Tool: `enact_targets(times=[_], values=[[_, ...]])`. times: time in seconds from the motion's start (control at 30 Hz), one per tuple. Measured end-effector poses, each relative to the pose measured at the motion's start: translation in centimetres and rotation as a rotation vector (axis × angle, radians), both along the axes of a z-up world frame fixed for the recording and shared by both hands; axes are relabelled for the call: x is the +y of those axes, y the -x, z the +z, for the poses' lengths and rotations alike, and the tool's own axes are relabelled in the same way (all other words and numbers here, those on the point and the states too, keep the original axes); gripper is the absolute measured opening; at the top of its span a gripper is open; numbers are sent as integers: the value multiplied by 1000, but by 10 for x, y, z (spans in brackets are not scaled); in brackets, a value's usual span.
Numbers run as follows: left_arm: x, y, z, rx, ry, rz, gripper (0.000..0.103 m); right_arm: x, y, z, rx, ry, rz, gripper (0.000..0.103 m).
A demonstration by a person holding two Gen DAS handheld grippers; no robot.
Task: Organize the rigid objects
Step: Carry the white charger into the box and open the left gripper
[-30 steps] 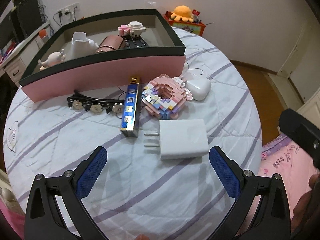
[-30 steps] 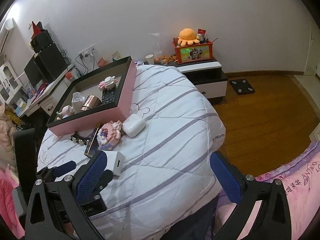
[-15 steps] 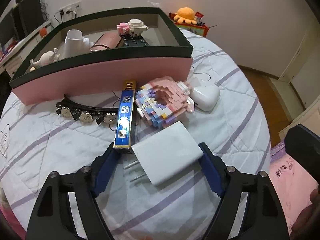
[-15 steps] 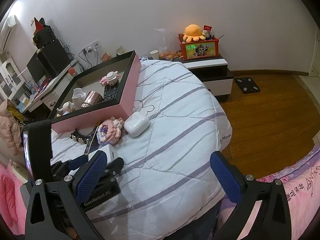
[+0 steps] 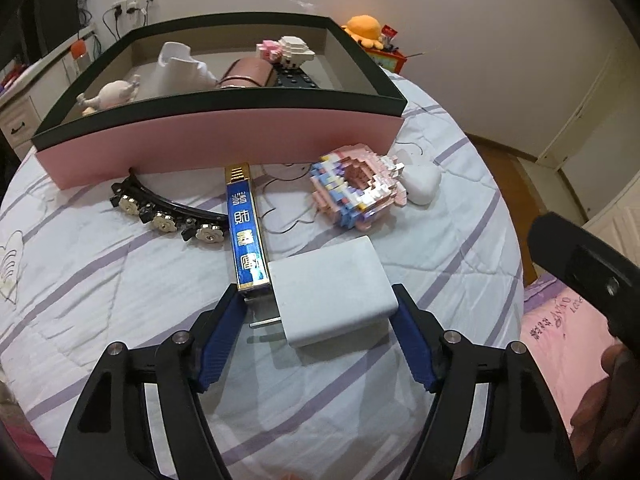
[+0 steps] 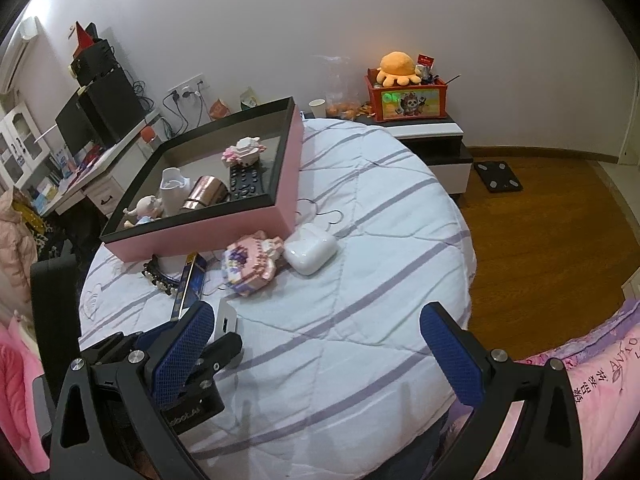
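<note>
Left tool [image 5: 318,320] is closing around the white charger block [image 5: 330,290], which is sitting between the blue pads on the striped bedspread [image 5: 120,288]; right pad looks to be at the block's edge, left pad is still off it with the metal prongs [image 5: 264,322] in the gap, so no firm clamp showing. Right tool [image 6: 316,352] is standing wide with nothing between its pads, hovering over bare quilt nearer the bed edge; in its view the left tool is showing low left at the charger. Just beside the charger's left corner a long blue box with gold ends [image 5: 244,232] is lying, reaching back toward the pink-sided tray [image 5: 224,144]. A black headband with flower studs [image 5: 164,210] is lying left of it, touching the blue box. A pink block-built model [image 5: 358,190] is sitting behind the charger, with a white earbud case [image 5: 422,182] just beside it on the right. In the tray: a white jug [image 5: 178,68], a copper cup on its side [image 5: 246,74], a remote [image 5: 296,80], a small block figure [image 5: 288,50], a doll [image 5: 110,94].
</note>
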State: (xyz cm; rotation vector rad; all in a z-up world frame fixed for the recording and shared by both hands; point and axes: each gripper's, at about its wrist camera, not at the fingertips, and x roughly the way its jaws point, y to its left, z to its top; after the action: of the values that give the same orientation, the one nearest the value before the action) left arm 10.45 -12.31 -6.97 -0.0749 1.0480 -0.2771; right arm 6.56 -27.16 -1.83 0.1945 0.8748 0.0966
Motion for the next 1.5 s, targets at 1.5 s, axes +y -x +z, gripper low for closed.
enact_targets(times=[1.5], values=[[131,-143,73,-191,19,141,70,87,-101,33,-58,87,71,103]])
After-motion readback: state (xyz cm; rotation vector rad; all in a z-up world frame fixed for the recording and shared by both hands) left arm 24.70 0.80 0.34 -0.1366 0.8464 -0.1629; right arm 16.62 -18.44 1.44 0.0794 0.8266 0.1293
